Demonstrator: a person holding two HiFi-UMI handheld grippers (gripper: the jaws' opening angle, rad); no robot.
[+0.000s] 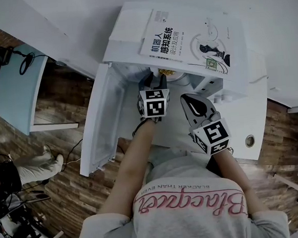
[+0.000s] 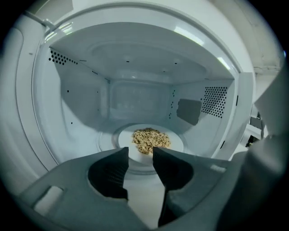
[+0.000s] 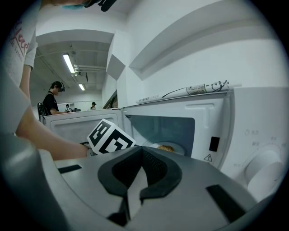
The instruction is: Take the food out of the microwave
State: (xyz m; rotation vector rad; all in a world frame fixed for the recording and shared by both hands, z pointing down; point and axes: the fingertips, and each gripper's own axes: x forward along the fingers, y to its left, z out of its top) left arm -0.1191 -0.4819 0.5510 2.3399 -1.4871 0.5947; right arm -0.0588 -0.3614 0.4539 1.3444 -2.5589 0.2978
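Note:
The white microwave [image 1: 124, 28] stands with its door [image 1: 100, 119] swung open to the left. Inside, a heap of pale grain-like food [image 2: 150, 140] lies on a white plate [image 2: 177, 141] in the middle of the cavity floor. My left gripper [image 2: 140, 155] is at the mouth of the cavity, just short of the plate's near rim, open with nothing between its fingers. It shows at the opening in the head view as well [image 1: 154, 82]. My right gripper [image 3: 141, 149] is shut and empty, held outside in front of the control panel [image 3: 266, 167]. The right gripper view catches the food [image 3: 166, 148] through the opening.
A book [image 1: 189, 41] lies on top of the microwave. The open door blocks the left side. The microwave sits on a white counter [image 1: 246, 108]. A light blue table [image 1: 16, 93] and a seated person [image 1: 34, 166] are far left; other people [image 3: 53, 101] stand in the background.

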